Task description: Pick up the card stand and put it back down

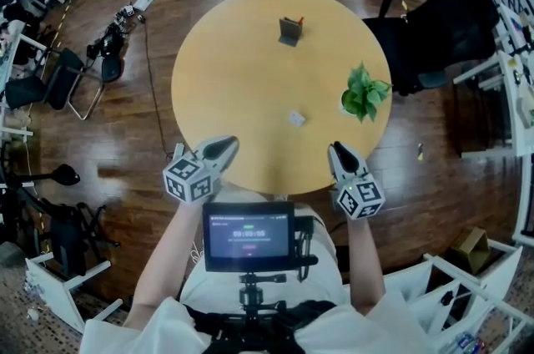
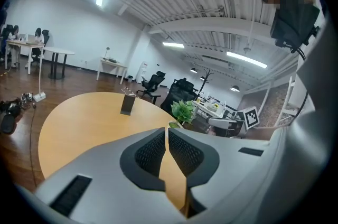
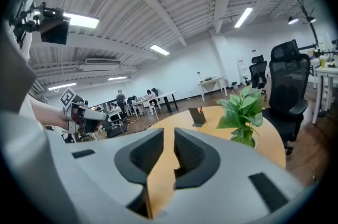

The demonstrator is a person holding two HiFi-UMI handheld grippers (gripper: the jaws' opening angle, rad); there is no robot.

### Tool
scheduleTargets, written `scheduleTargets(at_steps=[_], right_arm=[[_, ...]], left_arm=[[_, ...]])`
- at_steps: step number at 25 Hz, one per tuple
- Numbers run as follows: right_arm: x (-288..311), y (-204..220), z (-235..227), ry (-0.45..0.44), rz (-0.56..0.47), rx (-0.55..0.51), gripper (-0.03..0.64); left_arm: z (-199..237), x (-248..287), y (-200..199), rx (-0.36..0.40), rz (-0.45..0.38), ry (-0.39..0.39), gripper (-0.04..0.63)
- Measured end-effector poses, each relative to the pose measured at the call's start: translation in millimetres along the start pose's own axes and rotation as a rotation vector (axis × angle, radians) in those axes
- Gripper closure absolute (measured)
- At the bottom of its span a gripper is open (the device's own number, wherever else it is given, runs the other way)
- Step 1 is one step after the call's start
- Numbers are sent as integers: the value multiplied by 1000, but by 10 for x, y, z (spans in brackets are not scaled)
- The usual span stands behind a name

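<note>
The card stand point(image 1: 289, 31), a small dark upright holder with a red bit at its top, stands on the far side of the round wooden table point(image 1: 234, 77). It shows small in the left gripper view point(image 2: 127, 104) and in the right gripper view point(image 3: 198, 116). Both grippers hover at the table's near edge, far from the stand. My left gripper point(image 1: 227, 145) has its fingertips together and holds nothing point(image 2: 167, 133). My right gripper point(image 1: 336, 149) shows a narrow gap between its jaws with nothing in it point(image 3: 169, 133).
A potted green plant point(image 1: 364, 92) stands at the table's right edge, ahead of the right gripper. A small white item point(image 1: 297, 118) lies between the grippers and the stand. A black office chair point(image 1: 434, 31) stands beyond the table on the right.
</note>
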State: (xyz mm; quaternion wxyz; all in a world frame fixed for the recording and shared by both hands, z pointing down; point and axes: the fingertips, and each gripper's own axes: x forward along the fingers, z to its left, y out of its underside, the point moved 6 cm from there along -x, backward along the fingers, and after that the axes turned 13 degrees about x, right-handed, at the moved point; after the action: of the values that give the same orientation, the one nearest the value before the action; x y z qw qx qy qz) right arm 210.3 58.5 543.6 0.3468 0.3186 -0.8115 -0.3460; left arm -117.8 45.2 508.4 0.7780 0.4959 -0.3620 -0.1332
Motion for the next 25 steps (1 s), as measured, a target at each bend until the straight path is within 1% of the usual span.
scheduleTargets(at_steps=[4, 10, 13, 19, 25], right_arm=[[59, 45, 137, 30, -1, 1, 545], [178, 46, 483, 70, -27, 5, 545], [234, 45, 597, 106, -37, 2, 545], [306, -38, 882, 183, -75, -3, 545], [304, 62, 1008, 277, -97, 12, 544]], left_arm=[[111, -61, 58, -4, 7, 37, 581], [427, -139, 33, -4, -1, 90, 581], [546, -140, -27, 18, -2, 136, 581], [840, -152, -46, 33, 5, 216, 581], [982, -48, -56, 54, 14, 325, 581]])
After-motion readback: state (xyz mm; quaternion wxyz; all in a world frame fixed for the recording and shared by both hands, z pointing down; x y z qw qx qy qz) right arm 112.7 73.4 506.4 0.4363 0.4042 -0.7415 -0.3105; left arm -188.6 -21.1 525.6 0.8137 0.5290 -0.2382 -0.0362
